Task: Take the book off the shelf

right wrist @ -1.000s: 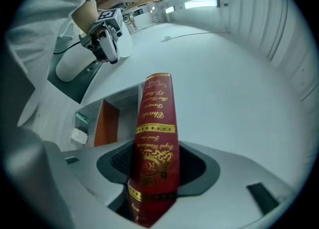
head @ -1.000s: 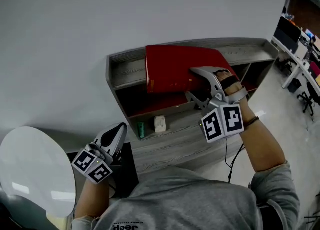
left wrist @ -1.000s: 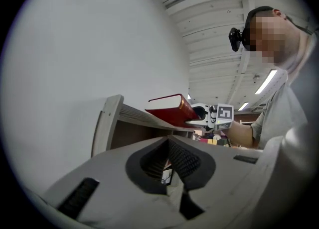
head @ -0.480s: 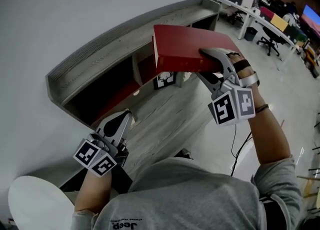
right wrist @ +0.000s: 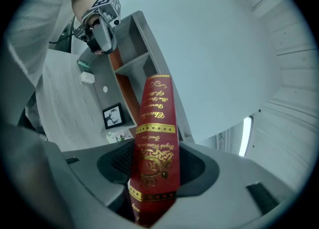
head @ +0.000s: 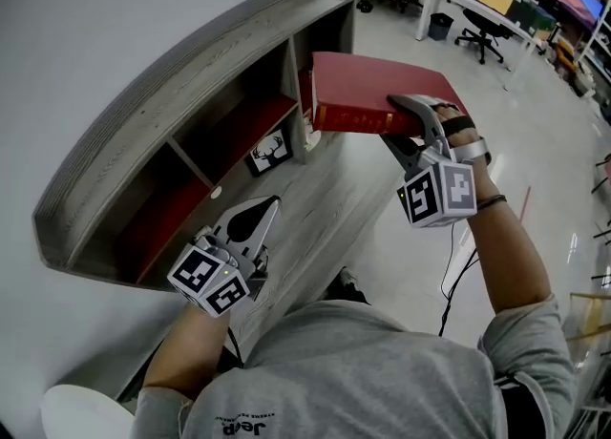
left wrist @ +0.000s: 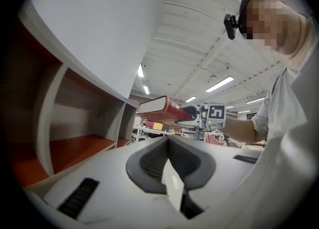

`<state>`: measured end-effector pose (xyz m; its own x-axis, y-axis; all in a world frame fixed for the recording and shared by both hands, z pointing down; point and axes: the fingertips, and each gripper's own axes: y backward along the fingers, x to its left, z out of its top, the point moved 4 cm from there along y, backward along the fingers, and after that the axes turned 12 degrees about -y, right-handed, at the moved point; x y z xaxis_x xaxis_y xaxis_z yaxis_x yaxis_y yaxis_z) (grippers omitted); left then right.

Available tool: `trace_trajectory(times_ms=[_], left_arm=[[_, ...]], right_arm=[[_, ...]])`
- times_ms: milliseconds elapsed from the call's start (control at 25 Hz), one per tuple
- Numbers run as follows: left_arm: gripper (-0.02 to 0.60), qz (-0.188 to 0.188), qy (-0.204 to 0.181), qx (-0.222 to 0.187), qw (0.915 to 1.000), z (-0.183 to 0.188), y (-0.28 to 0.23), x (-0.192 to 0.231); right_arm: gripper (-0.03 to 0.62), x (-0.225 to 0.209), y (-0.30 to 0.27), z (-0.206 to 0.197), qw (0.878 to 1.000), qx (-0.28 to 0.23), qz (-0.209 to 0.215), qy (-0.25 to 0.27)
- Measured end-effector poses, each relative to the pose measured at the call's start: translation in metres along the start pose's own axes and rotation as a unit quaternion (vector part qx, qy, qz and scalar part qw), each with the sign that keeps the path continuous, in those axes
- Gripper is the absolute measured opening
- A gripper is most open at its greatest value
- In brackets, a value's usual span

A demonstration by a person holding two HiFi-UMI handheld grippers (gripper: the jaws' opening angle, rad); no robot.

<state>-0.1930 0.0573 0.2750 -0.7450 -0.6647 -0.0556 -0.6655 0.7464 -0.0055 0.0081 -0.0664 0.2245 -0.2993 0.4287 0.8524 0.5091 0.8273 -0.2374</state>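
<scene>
A thick red book [head: 377,94] with gold print on its spine [right wrist: 155,143] is held flat in the air, clear of the grey wooden shelf [head: 191,74]. My right gripper [head: 393,120] is shut on the book's near edge, one jaw above it and one below. In the right gripper view the spine stands between the jaws. My left gripper [head: 263,208] hangs low over the grey desk top [head: 315,227], shut with nothing in it. The left gripper view shows the book [left wrist: 162,109] further off, beyond the shelf's red-floored compartments.
A small framed deer picture [head: 270,154] leans in a shelf compartment. A small white object [right wrist: 87,77] and a green one [right wrist: 83,64] lie on the desk top. Office desks and chairs [head: 477,8] stand at the far right. A white round object [head: 86,413] sits at the bottom left.
The right gripper has drawn the red book out of the shelf and away from it. The head view has swung round. The left gripper has stayed low and shut.
</scene>
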Motion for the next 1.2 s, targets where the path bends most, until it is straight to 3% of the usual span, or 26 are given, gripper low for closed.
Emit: trace_trajectory(times_ms=[680, 1200], left_arm=[[0.028, -0.048, 0.037, 0.074, 0.9954, -0.11, -0.197, 0.049], [0.028, -0.062, 0.08, 0.123, 0.9873, -0.199, -0.287, 0.081]], right_arm=[[0.241, 0.06, -0.153, -0.181, 0.993, 0.062, 0.082, -0.05], [0.241, 0.145, -0.227, -0.279, 0.98, 0.111, 0.147, -0.075]])
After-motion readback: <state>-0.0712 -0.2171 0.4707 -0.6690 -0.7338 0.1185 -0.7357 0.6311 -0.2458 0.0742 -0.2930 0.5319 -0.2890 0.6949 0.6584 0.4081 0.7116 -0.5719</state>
